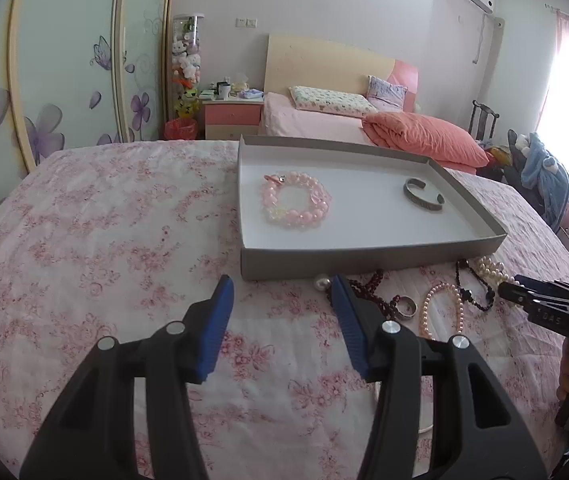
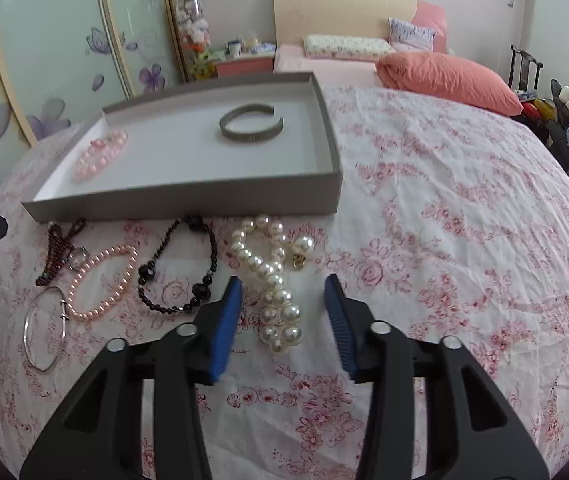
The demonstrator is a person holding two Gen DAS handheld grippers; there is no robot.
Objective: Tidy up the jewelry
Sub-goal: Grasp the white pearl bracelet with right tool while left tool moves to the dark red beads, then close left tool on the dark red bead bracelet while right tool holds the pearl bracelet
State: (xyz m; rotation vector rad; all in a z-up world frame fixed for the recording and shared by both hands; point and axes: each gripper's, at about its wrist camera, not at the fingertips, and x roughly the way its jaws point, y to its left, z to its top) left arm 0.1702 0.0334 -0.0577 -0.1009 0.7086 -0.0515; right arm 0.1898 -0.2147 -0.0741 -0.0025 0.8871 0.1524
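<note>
A shallow grey box [image 2: 184,208] with a white floor lies on the flowered bedspread. It holds a pink bead bracelet [image 2: 100,154] and a silver cuff [image 2: 250,134]. In front of it lie a white pearl strand [image 2: 284,312], a black bead necklace [image 2: 147,270], a pink pearl bracelet [image 2: 96,260], a dark red strand [image 2: 56,256] and a thin silver bangle [image 2: 26,332]. My right gripper [image 2: 283,280] is open just over the pearl strand, which runs between its fingers untouched. My left gripper [image 1: 282,284] is open and empty before the box [image 1: 364,256], left of the loose pieces.
A small ring [image 2: 78,258] sits by the dark red strand. The bedspread [image 2: 444,240] stretches bare to the right of the box. Beyond it are an orange pillow [image 2: 444,76], a bedside table [image 1: 232,116] and a flowered wardrobe [image 1: 64,80].
</note>
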